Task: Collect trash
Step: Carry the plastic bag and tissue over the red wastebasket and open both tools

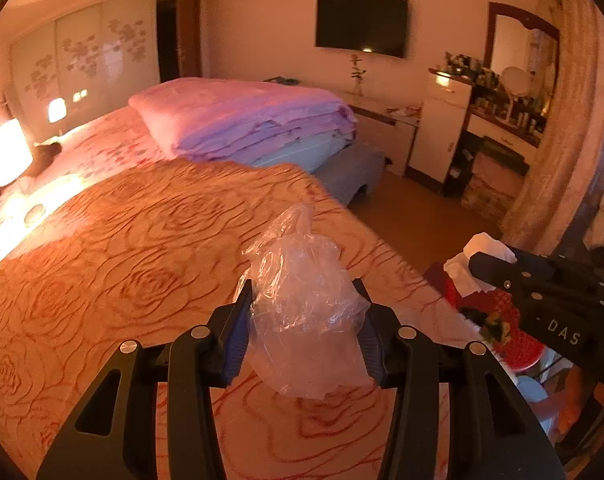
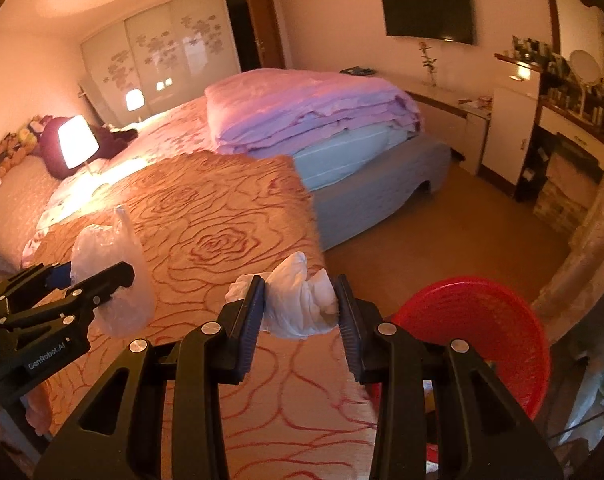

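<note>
My left gripper point(image 1: 306, 300) is shut on a crumpled clear plastic bag point(image 1: 302, 312), held above the orange rose-patterned bedspread point(image 1: 121, 260). In the right wrist view the same bag point(image 2: 113, 272) hangs at the left, pinched by the left gripper point(image 2: 97, 276). My right gripper point(image 2: 302, 300) is shut on a wad of white tissue point(image 2: 297, 300) near the bed's corner. That tissue point(image 1: 478, 268) also shows in the left wrist view, with the right gripper point(image 1: 482, 266) closed on it. A red mesh waste basket point(image 2: 486, 328) stands on the floor just right of the right gripper.
A folded pink quilt point(image 2: 302, 112) lies on the far half of the bed. A lit lamp point(image 2: 75, 142) glows at the left. White cabinets point(image 2: 510, 128) and a cluttered dressing table point(image 1: 506, 120) line the right wall. Bare floor point(image 2: 442, 224) lies between the bed and the cabinets.
</note>
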